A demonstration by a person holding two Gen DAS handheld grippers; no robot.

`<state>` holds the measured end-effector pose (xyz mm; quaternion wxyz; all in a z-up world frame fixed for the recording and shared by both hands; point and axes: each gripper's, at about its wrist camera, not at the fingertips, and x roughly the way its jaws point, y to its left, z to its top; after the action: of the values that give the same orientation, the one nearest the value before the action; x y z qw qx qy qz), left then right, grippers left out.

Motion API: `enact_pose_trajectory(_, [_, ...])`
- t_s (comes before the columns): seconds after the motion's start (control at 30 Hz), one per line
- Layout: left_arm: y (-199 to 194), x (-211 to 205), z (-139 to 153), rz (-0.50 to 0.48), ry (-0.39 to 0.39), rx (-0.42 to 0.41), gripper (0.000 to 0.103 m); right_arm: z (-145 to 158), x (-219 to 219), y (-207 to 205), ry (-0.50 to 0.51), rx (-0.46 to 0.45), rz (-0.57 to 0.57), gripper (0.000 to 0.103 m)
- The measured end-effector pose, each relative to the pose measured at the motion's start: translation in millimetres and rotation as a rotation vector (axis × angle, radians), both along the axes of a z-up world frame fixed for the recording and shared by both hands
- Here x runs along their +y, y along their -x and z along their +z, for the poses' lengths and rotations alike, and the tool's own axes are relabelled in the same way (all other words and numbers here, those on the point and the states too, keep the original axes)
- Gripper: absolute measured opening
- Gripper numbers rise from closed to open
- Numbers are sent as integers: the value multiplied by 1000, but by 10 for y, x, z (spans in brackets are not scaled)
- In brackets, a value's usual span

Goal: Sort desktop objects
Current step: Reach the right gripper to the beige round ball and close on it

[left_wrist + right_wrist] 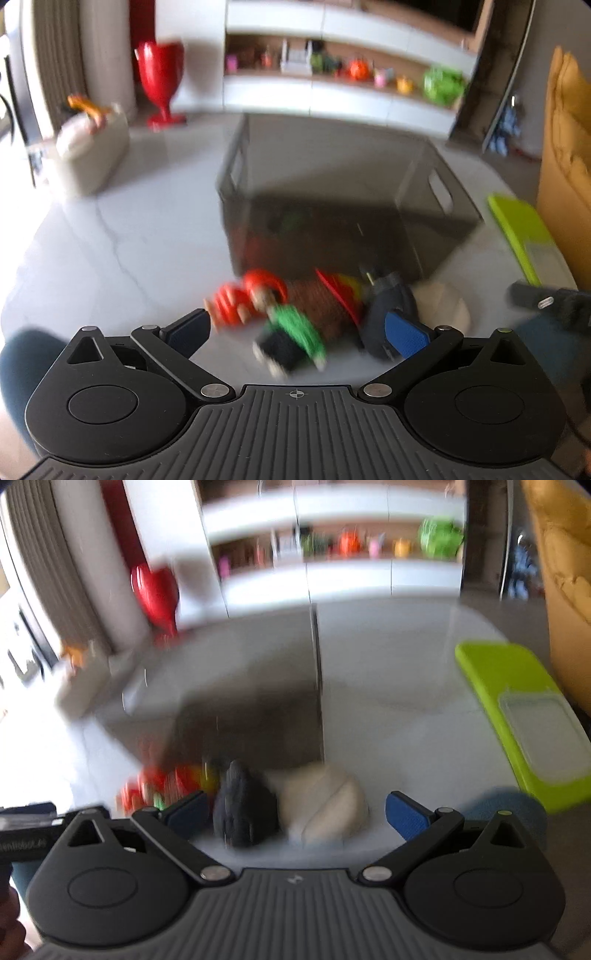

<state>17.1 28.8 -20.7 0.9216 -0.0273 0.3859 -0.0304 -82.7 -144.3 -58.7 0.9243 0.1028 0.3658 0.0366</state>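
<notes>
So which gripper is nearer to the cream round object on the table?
Right. The right gripper has the cream round object between its open fingers. The left gripper faces the toys, with the object beyond its right finger.

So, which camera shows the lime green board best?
The right wrist view: the lime green board lies nearly whole there, its clear insert visible. The left wrist view shows only a narrow, blurred strip of it at the right edge.
</notes>
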Motion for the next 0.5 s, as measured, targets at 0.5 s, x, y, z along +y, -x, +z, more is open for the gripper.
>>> enact_pose_trajectory(0.5, [-760,353,-952,-49,52,324,103,-680,-10,-916,-230,308,298,102])
